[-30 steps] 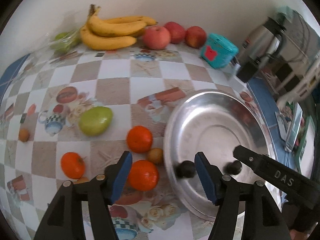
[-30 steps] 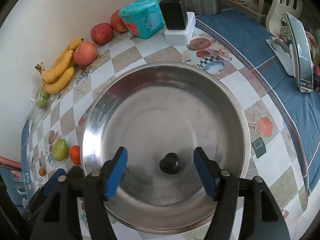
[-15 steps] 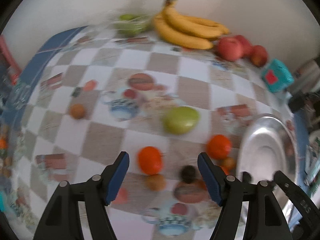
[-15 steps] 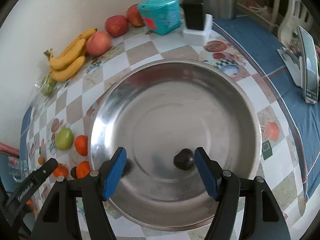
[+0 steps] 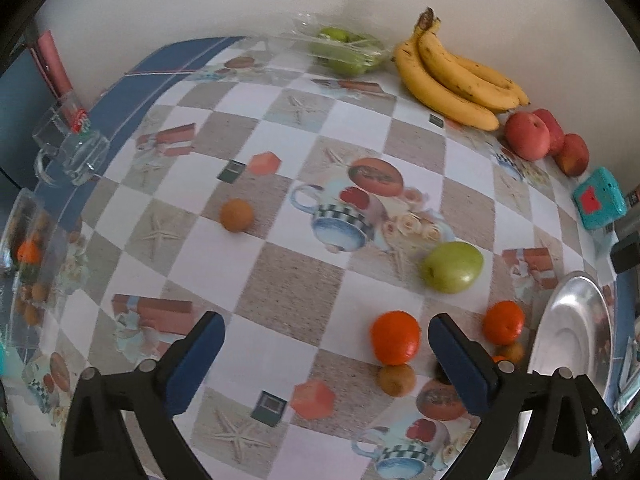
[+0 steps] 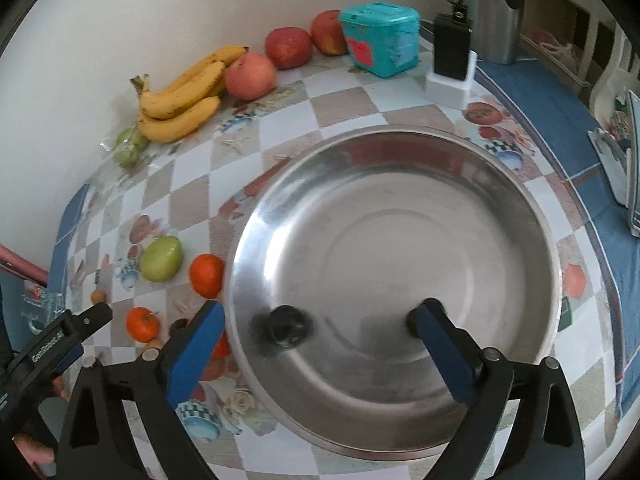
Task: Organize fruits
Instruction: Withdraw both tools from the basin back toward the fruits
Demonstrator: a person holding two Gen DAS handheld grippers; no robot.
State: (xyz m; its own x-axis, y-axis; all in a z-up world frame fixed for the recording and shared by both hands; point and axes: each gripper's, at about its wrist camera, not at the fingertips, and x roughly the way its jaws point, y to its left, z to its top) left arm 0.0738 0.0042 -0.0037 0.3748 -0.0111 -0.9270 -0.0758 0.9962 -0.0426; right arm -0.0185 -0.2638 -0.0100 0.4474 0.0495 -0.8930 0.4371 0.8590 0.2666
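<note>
Opening wide over the steel bowl [image 6: 400, 272], the right gripper [image 6: 316, 344] has nothing between its jaws; the dark fruit [image 6: 286, 330] that sat between them half a second ago now lies blurred at the bowl's lower left, apparently just released. The left gripper [image 5: 326, 354], jaws also opening and empty, has swung from the bowl to the tablecloth, an orange [image 5: 395, 342] lower right between its fingers: seemingly the next pick.
</note>
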